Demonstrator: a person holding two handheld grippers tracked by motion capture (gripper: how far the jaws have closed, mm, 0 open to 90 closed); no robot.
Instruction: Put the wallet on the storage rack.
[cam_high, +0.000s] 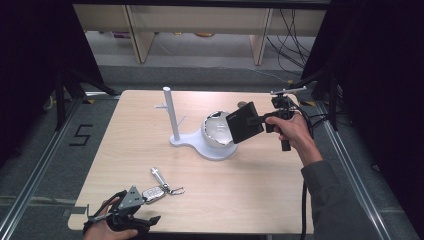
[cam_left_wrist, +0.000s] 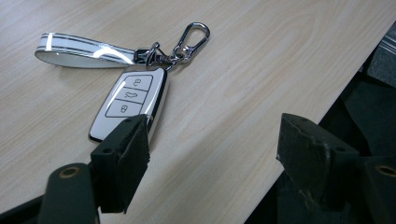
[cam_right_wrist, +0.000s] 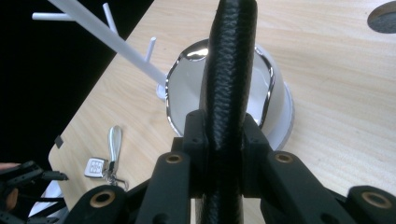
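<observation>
- Table (cam_high: 150, 125): pale wood-grain top, bearing everything below.
- Stand (cam_high: 172, 116): white post with short pegs on a flat white base, centre of the table.
- Bowl (cam_high: 216, 131): white, chrome-lined, irregular rim, on the base at 3 o'clock of the post.
- Wallet (cam_high: 245, 121): black, textured, flat; held on edge at 2 o'clock of the bowl, just over its rim. Judged light, fairly stiff, grippy; best pinched across its thin faces.
- Right gripper (cam_high: 265, 120): clamped tight on the wallet's edge, jaws on either face.
- Left gripper (cam_high: 150, 212): at 7 o'clock of the table, jaws spread wide, nothing between them.
- Key fob (cam_left_wrist: 128, 102): white with chrome trim, strap and clip attached, lying by the left jaw; likely slick, so take it across its long sides.
</observation>
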